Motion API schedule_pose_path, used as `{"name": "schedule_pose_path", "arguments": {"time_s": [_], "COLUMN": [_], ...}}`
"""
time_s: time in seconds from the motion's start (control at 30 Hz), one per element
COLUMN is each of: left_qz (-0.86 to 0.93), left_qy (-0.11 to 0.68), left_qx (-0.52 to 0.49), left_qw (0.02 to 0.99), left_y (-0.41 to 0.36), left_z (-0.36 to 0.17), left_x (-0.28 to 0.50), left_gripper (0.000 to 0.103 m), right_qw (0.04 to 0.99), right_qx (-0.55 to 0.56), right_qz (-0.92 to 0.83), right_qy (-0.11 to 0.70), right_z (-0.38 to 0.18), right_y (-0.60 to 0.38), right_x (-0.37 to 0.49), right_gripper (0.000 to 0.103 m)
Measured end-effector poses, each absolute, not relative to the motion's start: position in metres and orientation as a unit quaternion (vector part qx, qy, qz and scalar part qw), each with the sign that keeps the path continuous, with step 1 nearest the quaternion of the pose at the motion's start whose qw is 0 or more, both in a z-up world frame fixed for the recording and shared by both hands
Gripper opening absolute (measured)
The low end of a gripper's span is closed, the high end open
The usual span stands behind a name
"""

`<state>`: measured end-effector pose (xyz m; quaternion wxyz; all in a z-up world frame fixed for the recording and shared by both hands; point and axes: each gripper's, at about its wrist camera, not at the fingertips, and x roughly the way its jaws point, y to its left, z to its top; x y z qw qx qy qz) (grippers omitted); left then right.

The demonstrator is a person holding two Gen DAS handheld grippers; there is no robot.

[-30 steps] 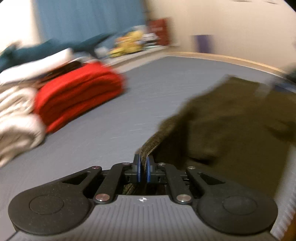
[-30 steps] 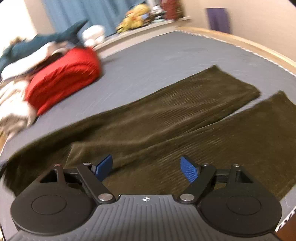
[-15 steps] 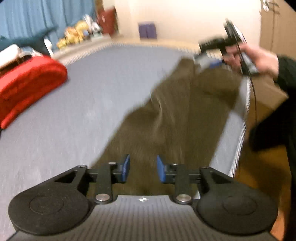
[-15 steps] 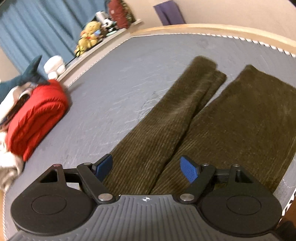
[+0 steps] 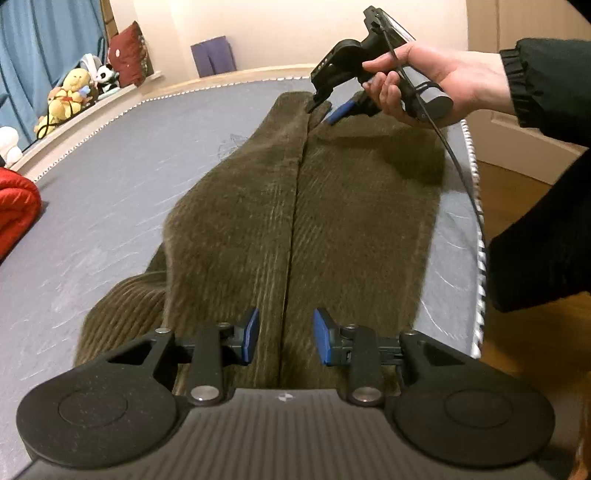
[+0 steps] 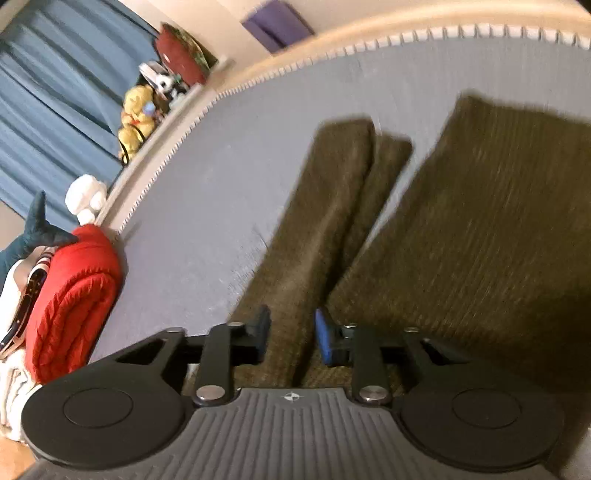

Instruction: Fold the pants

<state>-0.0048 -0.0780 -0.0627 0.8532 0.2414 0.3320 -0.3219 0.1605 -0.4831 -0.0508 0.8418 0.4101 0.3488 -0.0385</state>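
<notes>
Olive corduroy pants (image 5: 303,206) flat on grey mattress (image 5: 122,173), seemingly folded lengthwise.

A big gray mattress (image 5: 122,155) fills most of the room. Its edge has white stitching. Behind it a pale wall (image 5: 280,22) runs across the back. A blue curtain (image 5: 40,48) hangs on the left side. Soft toys (image 5: 68,96) sit in a row on a ledge under the curtain, next to a dark red cushion (image 5: 129,55). A red blanket (image 6: 70,295) lies folded at the mattress edge. The floor (image 5: 517,199) is brown wood.
</notes>
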Motion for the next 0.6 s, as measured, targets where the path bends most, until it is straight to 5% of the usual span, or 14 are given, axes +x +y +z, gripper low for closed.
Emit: {"name": "schedule_pose_path", "arguments": {"time_s": [0.37,0.43,0.5,0.53,0.6], "left_qz": [-0.297,-0.290,-0.281,-0.276,-0.266], "left_qy": [0.352,0.355,0.355,0.353,0.339], "left_qx": [0.283,0.281,0.287,0.288,0.286], "left_qw": [0.841,0.843,0.844,0.846,0.856], "left_y": [-0.094,-0.089,-0.086,-0.084,-0.078], "left_z": [-0.114,-0.112,-0.110,-0.108,-0.098], "left_x": [0.039,0.043,0.046,0.047,0.046], "left_gripper": [0.039,0.024,0.009,0.009,0.008], "right_qw": [0.837,0.843,0.849,0.853,0.861], "right_qx": [0.404,0.390,0.379,0.374,0.373], "right_qz": [-0.014,-0.014,-0.018,-0.018,-0.010], "right_qy": [0.369,0.371,0.369,0.364,0.346], "right_z": [-0.088,-0.089,-0.085,-0.082,-0.069], "right_y": [-0.473,-0.469,-0.467,-0.467,-0.470], "right_x": [0.200,0.204,0.207,0.208,0.205], "right_gripper": [0.043,0.043,0.036,0.017,0.008]}}
